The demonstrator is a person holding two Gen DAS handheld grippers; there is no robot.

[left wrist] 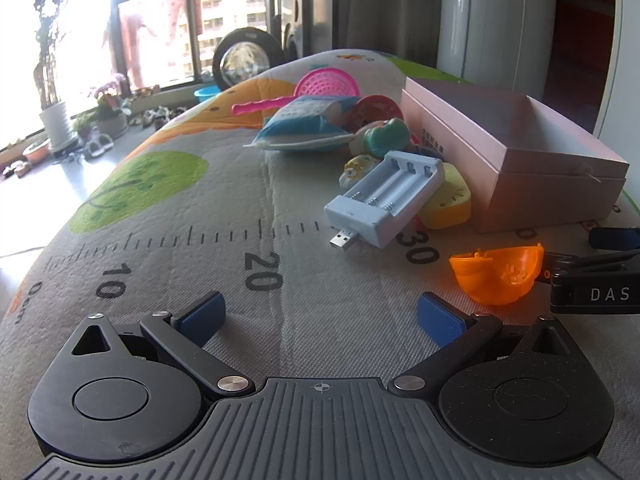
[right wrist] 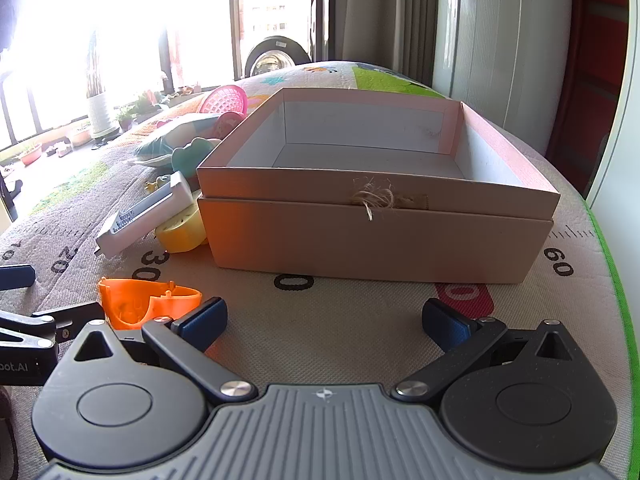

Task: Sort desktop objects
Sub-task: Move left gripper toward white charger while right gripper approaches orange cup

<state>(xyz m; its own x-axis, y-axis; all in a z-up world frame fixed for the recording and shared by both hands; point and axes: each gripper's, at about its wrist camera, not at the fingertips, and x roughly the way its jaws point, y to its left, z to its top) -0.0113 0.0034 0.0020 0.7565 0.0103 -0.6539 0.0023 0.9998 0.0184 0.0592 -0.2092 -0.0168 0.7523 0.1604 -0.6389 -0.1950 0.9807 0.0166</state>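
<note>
An open pink box stands on the mat, its inside bare; it also shows in the left wrist view. Left of it lies a pile: a white battery charger with USB plug, a yellow toy, a teal toy, a blue packet and a pink sieve. An orange plastic shell lies apart in front. My left gripper is open and empty above the mat. My right gripper is open and empty, facing the box, the orange shell by its left finger.
The mat has printed ruler marks and a rounded far edge. The right gripper's finger shows at the right edge of the left wrist view. Windows, potted plants and a tyre lie beyond the mat.
</note>
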